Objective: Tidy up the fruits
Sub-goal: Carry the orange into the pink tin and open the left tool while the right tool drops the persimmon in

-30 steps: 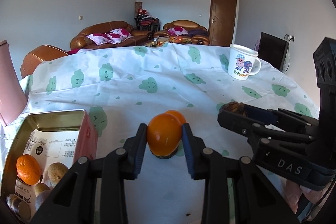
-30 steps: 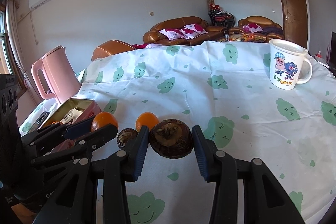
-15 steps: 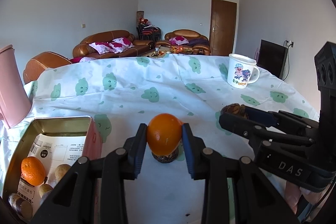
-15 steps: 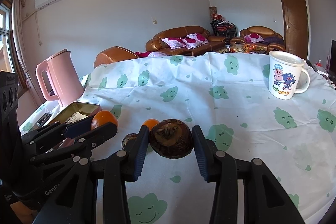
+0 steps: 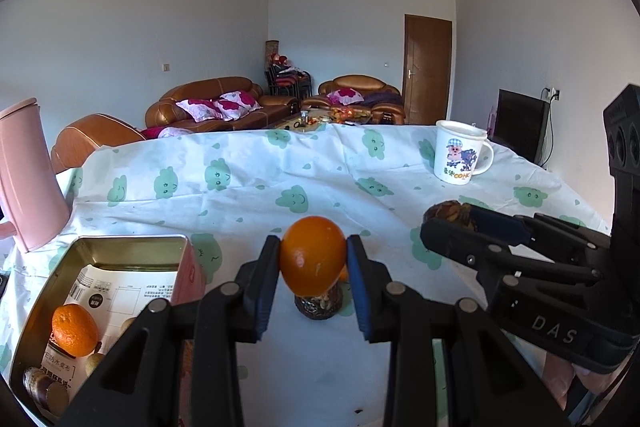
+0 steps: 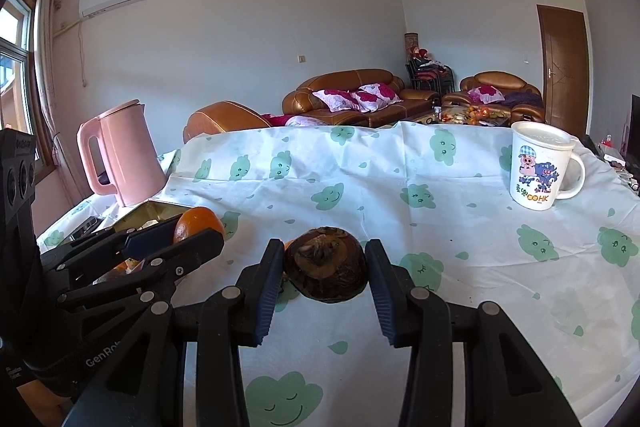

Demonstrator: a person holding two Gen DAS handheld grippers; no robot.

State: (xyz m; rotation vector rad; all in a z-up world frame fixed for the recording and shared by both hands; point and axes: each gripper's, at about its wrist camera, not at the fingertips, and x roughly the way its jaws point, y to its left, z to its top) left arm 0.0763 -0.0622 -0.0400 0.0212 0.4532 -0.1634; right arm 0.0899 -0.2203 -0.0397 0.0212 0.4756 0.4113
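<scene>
My left gripper (image 5: 313, 261) is shut on an orange (image 5: 312, 255) and holds it above the table. Below it a dark brown fruit (image 5: 319, 304) and the edge of another orange (image 5: 343, 273) lie on the cloth. My right gripper (image 6: 325, 269) is shut on a dark brown fruit (image 6: 326, 269), also lifted. The left gripper with its orange (image 6: 198, 225) shows at the left of the right wrist view. An open metal tin (image 5: 80, 259) at the lower left holds an orange (image 5: 74, 329) and some small brown fruits (image 5: 38, 383).
A pink kettle (image 5: 24, 175) stands at the table's left edge behind the tin. A white cartoon mug (image 5: 460, 157) stands at the far right. The table has a white cloth with green cloud prints (image 5: 260, 195). Sofas and a door are behind.
Both grippers have risen with their fruits, so the table looks lower in both views. The grips have not changed.
</scene>
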